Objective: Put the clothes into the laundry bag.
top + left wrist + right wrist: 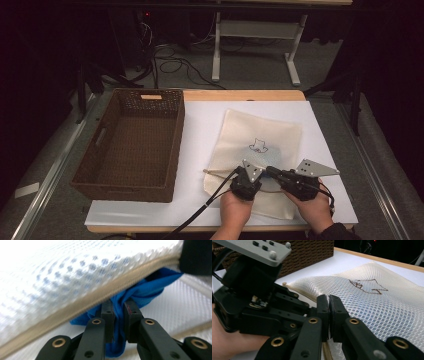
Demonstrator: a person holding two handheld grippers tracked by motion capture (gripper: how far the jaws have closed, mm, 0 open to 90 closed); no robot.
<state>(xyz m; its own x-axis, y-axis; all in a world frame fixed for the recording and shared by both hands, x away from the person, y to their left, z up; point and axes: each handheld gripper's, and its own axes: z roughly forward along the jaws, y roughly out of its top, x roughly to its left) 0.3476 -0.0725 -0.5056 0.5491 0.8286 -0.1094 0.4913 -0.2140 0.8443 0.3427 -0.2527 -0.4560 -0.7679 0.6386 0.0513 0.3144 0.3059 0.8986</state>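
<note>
At the left of the surface [150, 210] sits a brown woven basket [131, 145], its long side against the white sheet. To its right lies your cream mesh bag [260, 150], flat, with a small cat drawing on top. Your left claw [248, 176] is at the bag's near edge; in the left gripper view its jaws are pinched on a blue cloth [147, 291] under the bag's raised zipper edge [105, 293]. Your right claw [272, 172], just beside the left one, has its jaws closed on the bag's mesh rim [322, 296], seen in the right gripper view.
</note>
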